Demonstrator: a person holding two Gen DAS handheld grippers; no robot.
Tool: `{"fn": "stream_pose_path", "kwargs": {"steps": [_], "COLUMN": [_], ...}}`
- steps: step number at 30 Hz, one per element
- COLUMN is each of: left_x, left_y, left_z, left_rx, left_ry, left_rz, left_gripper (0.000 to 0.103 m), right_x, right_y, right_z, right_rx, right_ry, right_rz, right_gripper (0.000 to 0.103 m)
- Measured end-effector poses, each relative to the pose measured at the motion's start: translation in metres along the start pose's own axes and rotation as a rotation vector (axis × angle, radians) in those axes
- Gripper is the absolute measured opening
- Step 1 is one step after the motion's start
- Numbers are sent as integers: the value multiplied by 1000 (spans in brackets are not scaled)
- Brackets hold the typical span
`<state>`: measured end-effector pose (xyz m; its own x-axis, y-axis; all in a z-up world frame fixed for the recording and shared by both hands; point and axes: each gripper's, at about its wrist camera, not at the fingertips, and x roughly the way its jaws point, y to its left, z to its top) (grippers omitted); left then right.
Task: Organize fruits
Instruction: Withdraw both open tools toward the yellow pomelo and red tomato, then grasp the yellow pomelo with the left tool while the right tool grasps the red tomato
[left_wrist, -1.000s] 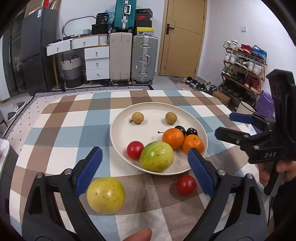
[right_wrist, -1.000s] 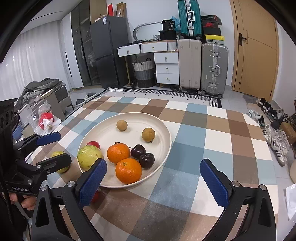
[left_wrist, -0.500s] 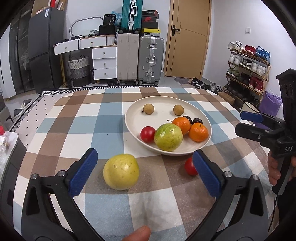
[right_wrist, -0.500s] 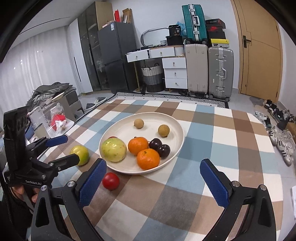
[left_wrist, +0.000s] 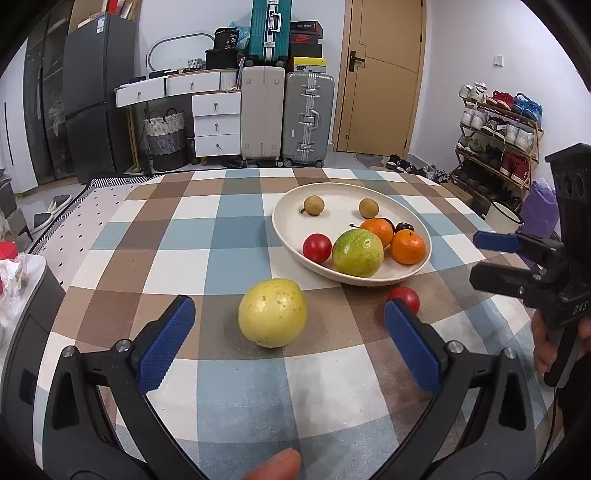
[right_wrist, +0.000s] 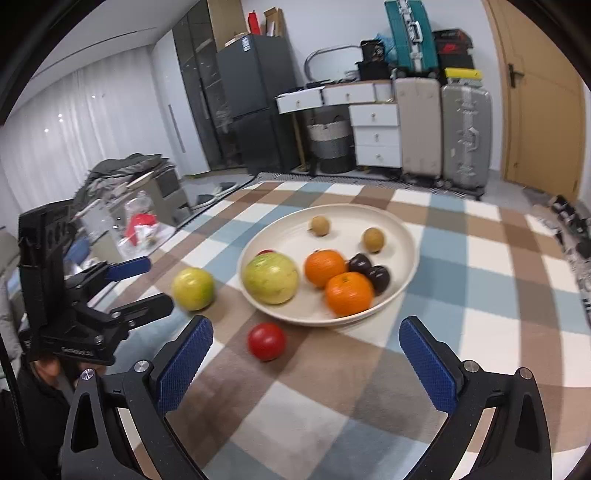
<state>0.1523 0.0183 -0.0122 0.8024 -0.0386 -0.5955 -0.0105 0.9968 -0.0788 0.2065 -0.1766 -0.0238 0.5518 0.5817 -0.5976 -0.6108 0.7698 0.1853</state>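
Observation:
A cream plate (left_wrist: 291, 210) (right_wrist: 406, 229) on the checked tablecloth holds a green guava (left_wrist: 357, 252) (right_wrist: 270, 278), two oranges (left_wrist: 407, 246) (right_wrist: 348, 293), a red tomato (left_wrist: 317, 248), dark plums (right_wrist: 369, 271) and two small brown fruits (left_wrist: 314, 204). A yellow guava (left_wrist: 272, 312) (right_wrist: 192, 283) and a second red tomato (left_wrist: 404, 297) (right_wrist: 266, 341) lie on the cloth in front of the plate. My left gripper (left_wrist: 290, 345) is open and empty, just short of the yellow guava. My right gripper (right_wrist: 306, 363) is open and empty, just behind the loose tomato.
The checked table (left_wrist: 236, 391) ends at its far edge before suitcases (left_wrist: 308, 118), white drawers (left_wrist: 216, 123) and a door. A shoe rack (left_wrist: 498, 136) stands at the right. A cluttered low surface (right_wrist: 136, 229) sits left of the table.
Both grippers have pulled back and swung left. The yellow guava now lies centred between my left fingers and the loose tomato has come into my right view. No fruit has moved.

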Motion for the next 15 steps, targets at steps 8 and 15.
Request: {"fn": "stream_pose_path", "kwargs": {"steps": [8,15], "left_x": [7,20], "left_y": [4,0], "left_z": [0,-3], "left_rx": [-3,16], "left_ry": [31,75], "left_rz": [23,32], "left_gripper": [102,102], "right_x": [22,45], "right_y": [13,12], "right_z": [-7,-13], "right_rx": [-19,7], "right_ry": [89,183], "right_rz": [-2,-1], "right_gripper": [103,103]}}
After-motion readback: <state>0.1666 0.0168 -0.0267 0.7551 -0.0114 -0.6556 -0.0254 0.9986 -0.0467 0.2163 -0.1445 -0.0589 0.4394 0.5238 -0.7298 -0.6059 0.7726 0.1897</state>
